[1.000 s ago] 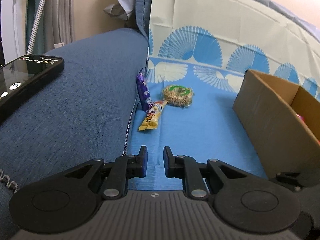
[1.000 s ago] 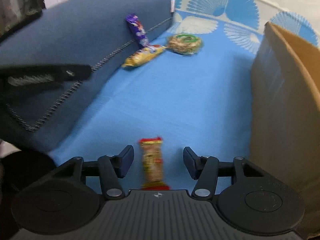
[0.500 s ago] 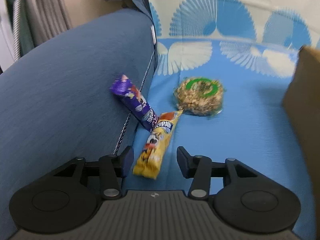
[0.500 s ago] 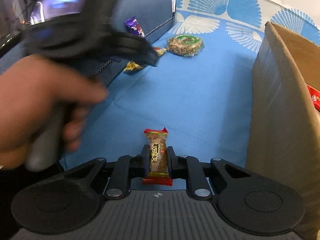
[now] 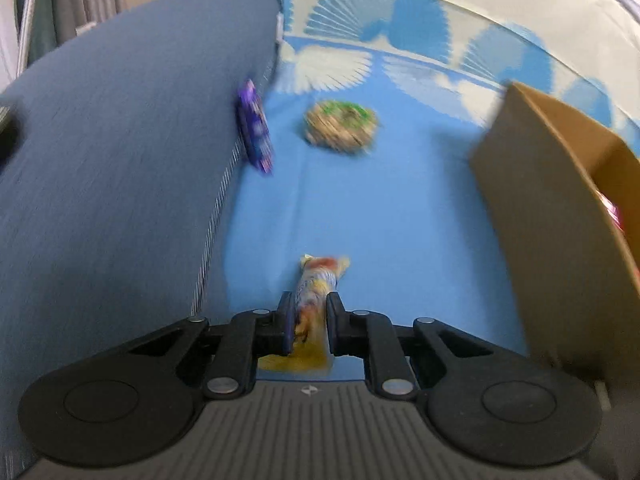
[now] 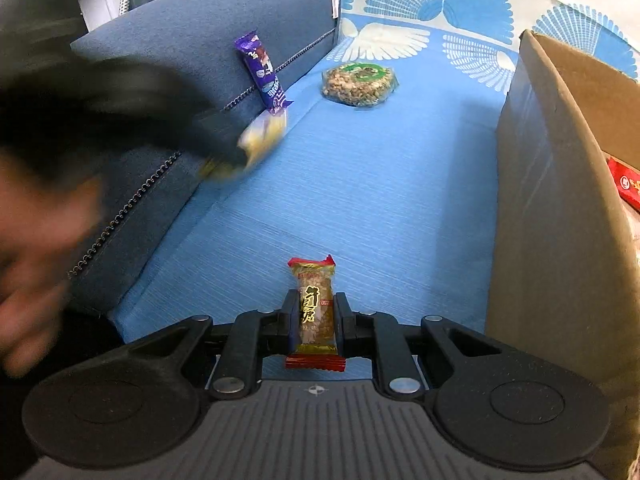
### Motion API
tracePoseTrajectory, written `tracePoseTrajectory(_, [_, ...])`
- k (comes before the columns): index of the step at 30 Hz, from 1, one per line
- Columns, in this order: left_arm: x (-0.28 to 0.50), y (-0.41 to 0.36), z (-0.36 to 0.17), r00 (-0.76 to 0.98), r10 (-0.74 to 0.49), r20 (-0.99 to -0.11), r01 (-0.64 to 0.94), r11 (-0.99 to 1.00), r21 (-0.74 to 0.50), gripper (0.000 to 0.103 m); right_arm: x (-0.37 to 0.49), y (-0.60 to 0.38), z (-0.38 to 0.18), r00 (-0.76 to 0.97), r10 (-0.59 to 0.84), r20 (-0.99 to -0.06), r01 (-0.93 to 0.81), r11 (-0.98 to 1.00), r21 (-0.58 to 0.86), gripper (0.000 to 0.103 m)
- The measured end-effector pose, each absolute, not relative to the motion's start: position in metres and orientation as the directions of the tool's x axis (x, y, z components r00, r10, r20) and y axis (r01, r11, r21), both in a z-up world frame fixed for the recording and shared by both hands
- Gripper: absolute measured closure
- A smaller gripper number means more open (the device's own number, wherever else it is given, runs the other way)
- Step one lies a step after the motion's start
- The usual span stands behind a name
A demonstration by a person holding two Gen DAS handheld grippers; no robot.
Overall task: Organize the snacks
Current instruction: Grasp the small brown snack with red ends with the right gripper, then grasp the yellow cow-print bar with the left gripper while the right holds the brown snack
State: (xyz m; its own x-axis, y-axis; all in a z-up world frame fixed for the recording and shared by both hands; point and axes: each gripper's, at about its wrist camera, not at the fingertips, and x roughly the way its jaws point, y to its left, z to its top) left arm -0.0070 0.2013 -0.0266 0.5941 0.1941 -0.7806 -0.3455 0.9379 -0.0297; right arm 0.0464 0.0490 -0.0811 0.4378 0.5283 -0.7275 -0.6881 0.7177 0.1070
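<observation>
The left gripper [image 5: 307, 322] pinches a crinkly yellow snack bar [image 5: 314, 296]. The right gripper [image 6: 317, 322] clamps a glossy peanut bar [image 6: 316, 312] with red ends. Ahead lie a round nut cake [image 6: 360, 84] and a purple wrapper [image 6: 262, 72] leaning on the blue cushion [image 6: 192, 40]. To the right, a cardboard box [image 6: 560, 200] holds a red packet [image 6: 624, 184].

Both snacks now gripped and off the sheet

The left gripper [image 5: 307, 322], nearly shut and empty a second ago, opened around the yellow bar [image 5: 314, 300] beside the armrest [image 5: 120, 160], has since clamped it and carried it away from the purple bar [image 5: 254, 130]. The right gripper [image 6: 316, 322], open around the red-ended bar [image 6: 314, 308] a second ago, has closed on it. The phone has left the left view.
</observation>
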Motion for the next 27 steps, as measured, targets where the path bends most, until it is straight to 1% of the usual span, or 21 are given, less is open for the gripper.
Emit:
tracePoseTrajectory(1, [-0.02,0.197,-0.031,0.588,0.167,-0.791,-0.329,0.943,-0.045,0.086,0.046,0.049,-0.081,0.439,0.526,-0.728,-0.687,0.719,0.105,0.085])
tracePoseTrajectory(2, [-0.03,0.193,-0.037,0.58,0.149,-0.8,-0.316,0.947,-0.052,0.082,0.044,0.049,-0.081,0.441,0.523,-0.729,-0.685,0.721,0.103,0.085])
tracePoseTrajectory(3, [-0.038,0.19,-0.044,0.574,0.145,-0.806,-0.311,0.949,-0.05,0.074,0.044,0.049,-0.081,0.443,0.52,-0.73,-0.684,0.723,0.099,0.085])
tracePoseTrajectory(4, [-0.043,0.189,-0.048,0.573,0.147,-0.806,-0.315,0.948,-0.052,0.071,0.044,0.049,-0.081,0.444,0.516,-0.733,-0.684,0.723,0.096,0.085])
tracePoseTrajectory(5, [-0.042,0.193,-0.047,0.586,0.133,-0.799,-0.324,0.942,-0.081,0.064,0.044,0.05,-0.082,0.442,0.514,-0.735,-0.684,0.724,0.095,0.084])
tracePoseTrajectory(6, [-0.04,0.197,-0.045,0.601,0.126,-0.789,-0.339,0.935,-0.109,0.056,0.044,0.05,-0.082,0.441,0.512,-0.737,-0.682,0.725,0.095,0.084])
tracePoseTrajectory(7, [-0.038,0.2,-0.045,0.602,0.132,-0.787,-0.353,0.929,-0.114,0.053,0.043,0.049,-0.083,0.442,0.513,-0.736,-0.682,0.725,0.096,0.084])
tracePoseTrajectory(11, [-0.027,0.203,-0.053,0.576,0.095,-0.812,-0.344,0.929,-0.136,0.053,0.04,0.047,-0.082,0.452,0.519,-0.725,-0.686,0.722,0.089,0.084])
tracePoseTrajectory(19, [-0.026,0.197,-0.055,0.573,0.088,-0.815,-0.312,0.943,-0.117,0.053,0.037,0.048,-0.093,0.463,0.482,-0.744,-0.678,0.733,0.053,0.082])
tracePoseTrajectory(27, [-0.024,0.197,-0.057,0.567,0.079,-0.82,-0.304,0.945,-0.119,0.053,0.034,0.05,-0.093,0.475,0.475,-0.74,-0.68,0.732,0.033,0.082])
